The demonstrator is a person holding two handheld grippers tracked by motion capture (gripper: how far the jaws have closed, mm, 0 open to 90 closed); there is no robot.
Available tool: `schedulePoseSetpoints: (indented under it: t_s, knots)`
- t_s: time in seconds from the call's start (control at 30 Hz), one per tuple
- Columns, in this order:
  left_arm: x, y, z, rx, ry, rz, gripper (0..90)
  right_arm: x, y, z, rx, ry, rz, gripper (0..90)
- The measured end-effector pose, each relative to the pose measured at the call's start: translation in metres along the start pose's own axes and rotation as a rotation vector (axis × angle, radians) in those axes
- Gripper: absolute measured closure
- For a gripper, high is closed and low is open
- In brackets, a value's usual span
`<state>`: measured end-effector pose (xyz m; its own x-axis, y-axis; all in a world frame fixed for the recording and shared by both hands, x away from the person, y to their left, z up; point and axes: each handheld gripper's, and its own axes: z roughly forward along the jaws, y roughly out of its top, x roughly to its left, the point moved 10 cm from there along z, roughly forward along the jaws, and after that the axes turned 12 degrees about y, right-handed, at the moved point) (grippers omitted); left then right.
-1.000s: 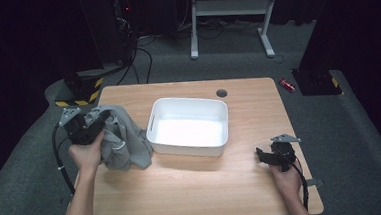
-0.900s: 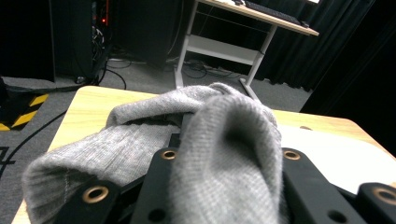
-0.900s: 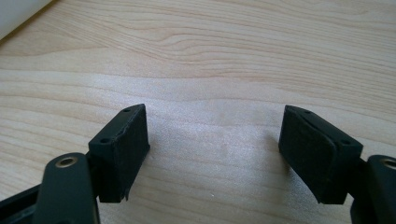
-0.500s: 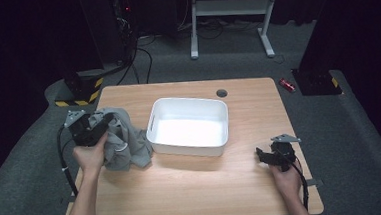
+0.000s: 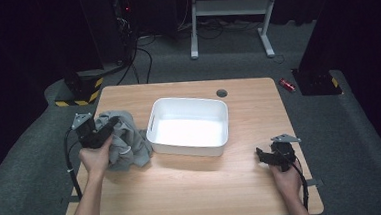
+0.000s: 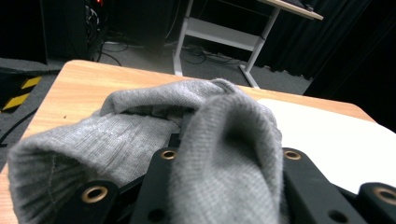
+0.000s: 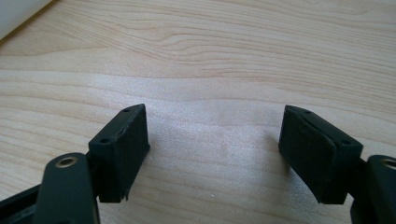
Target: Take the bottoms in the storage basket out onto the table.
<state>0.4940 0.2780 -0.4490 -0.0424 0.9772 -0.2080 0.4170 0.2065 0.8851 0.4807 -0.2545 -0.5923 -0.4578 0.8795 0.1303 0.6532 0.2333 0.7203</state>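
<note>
Here, in the high view, the left gripper [image 5: 110,127] is resting at the left side of the wooden surface [image 5: 193,182], its jaws clamped on a crumpled grey knitted cloth [image 5: 128,141] that is lying in a heap just beside the left wall of the white tub [image 5: 152,127]. The person's left hand [image 5: 95,156] is holding that gripper from below, and the right gripper [image 5: 262,155] is sitting near the right front corner, well apart from the tub, with the right hand [image 5: 285,174] behind it. In the left gripper view, the grey cloth [image 6: 224,140] is bulging up between the two black jaws and draping over them, with the tub's white wall [image 6: 336,140] showing to the right. In the right gripper view, the jaws are standing wide apart over bare wood [image 7: 215,70], gripping nothing.
</note>
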Motion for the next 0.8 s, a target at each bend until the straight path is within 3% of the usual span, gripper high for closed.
schedulePoseSetpoints:
  t_s: [0.53,0.8]
  knots:
    - [0.002,-0.025,0.015,0.043,0.006,-0.030,72.6,0.000,0.000,0.000,0.000,0.000,-0.001,23.7]
    - [0.002,-0.034,0.019,0.062,0.015,-0.019,72.7,0.000,0.000,0.000,0.000,0.000,0.000,23.7]
